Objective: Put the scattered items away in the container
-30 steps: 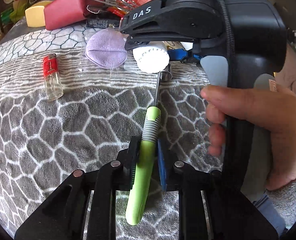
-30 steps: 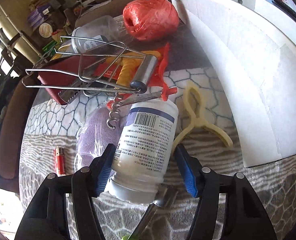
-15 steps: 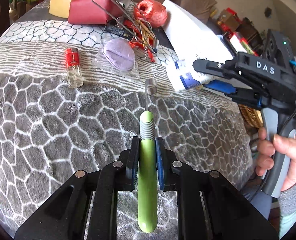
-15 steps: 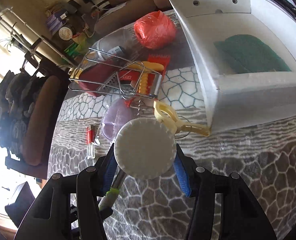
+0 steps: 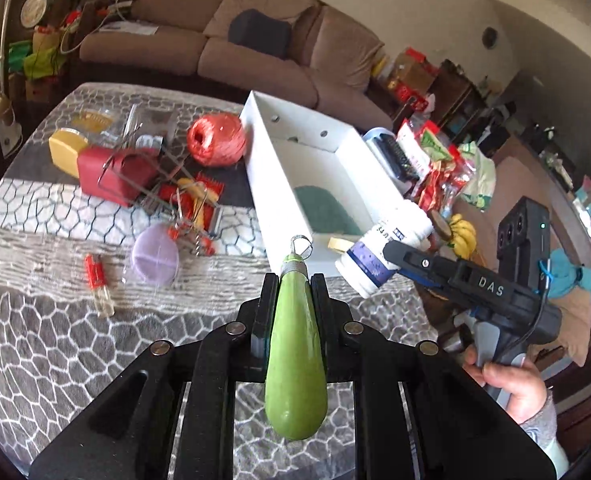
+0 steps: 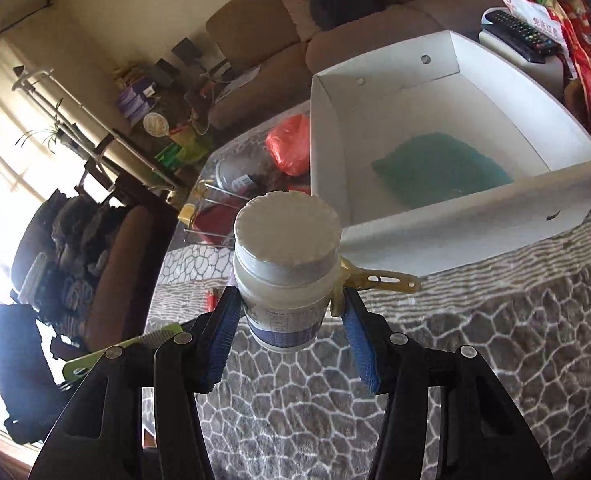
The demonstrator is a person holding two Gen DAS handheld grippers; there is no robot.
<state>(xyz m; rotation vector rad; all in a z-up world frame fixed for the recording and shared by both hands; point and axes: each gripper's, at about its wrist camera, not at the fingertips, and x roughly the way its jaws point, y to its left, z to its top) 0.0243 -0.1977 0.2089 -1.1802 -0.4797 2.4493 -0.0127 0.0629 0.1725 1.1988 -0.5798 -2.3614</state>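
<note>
Both our grippers have lifted clear of the patterned tablecloth (image 5: pixel 55 344) since the earlier frames, and the white cardboard box (image 6: pixel 447 236) now opens below and ahead of us. Our left gripper (image 5: pixel 294 296) pinches a green-handled tool (image 5: pixel 295 360), handle running back toward the camera and its wire loop tip pointing straight at the box's near corner. Our right gripper (image 6: pixel 291 320) is clamped on a white pill bottle (image 6: pixel 287 264), cap toward the camera.

The bottle hangs just before the box's near wall, slightly left of it in the right wrist view. In the left wrist view it sits over the near right corner. So we judge the right hand the nearer one: a short carry forward and to the right should put the bottle above the green cloth (image 6: pixel 439 168) lying inside.

Still scattered on the cloth are a yellow clip (image 6: pixel 379 280) just beside the box, a purple powder puff (image 5: pixel 155 256), a red lighter (image 5: pixel 97 284), a red twine ball (image 5: pixel 215 140) and a wire-rack heap (image 5: pixel 135 176).
</note>
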